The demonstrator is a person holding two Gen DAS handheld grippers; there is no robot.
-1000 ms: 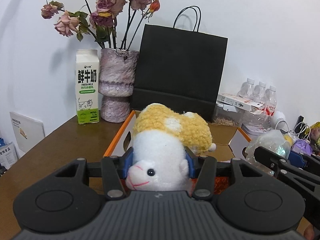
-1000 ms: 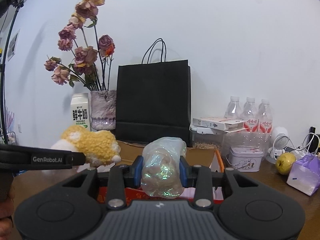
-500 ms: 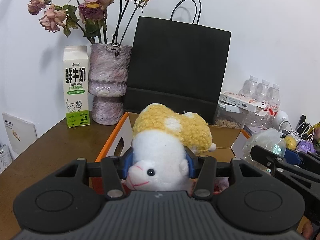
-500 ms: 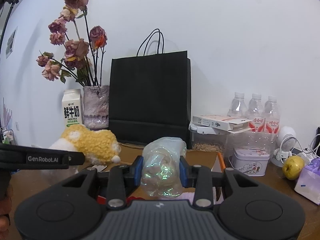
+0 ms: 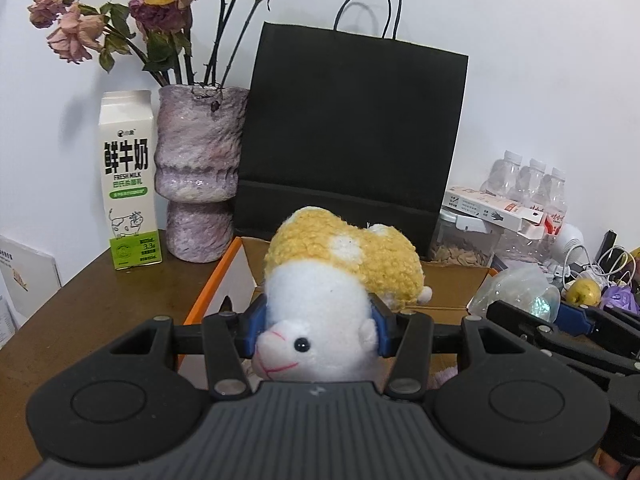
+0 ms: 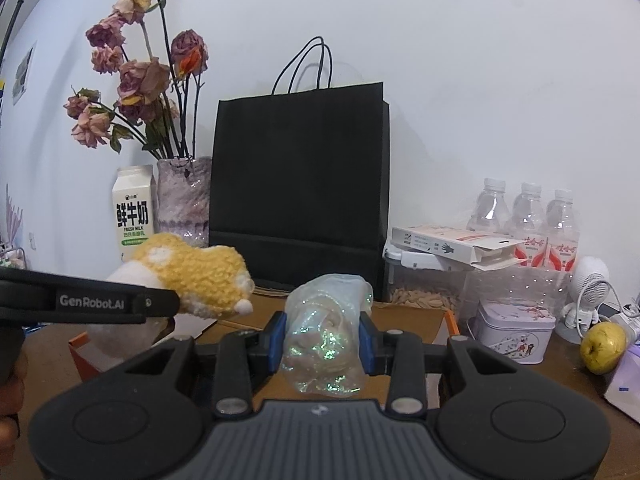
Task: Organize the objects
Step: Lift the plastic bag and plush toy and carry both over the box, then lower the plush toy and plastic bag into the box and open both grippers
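My left gripper is shut on a white and yellow plush sheep, held above the open cardboard box with orange edges. The plush also shows in the right wrist view, at the left. My right gripper is shut on a clear iridescent plastic bag, held over the same box. That bag shows at the right of the left wrist view.
Behind the box stand a black paper bag, a purple vase with dried roses and a milk carton. At the right are water bottles, a seed jar, a tin, a small fan and a pear.
Both grippers have moved forward toward the box and black bag, which look larger now. Each keeps its hold on its object.
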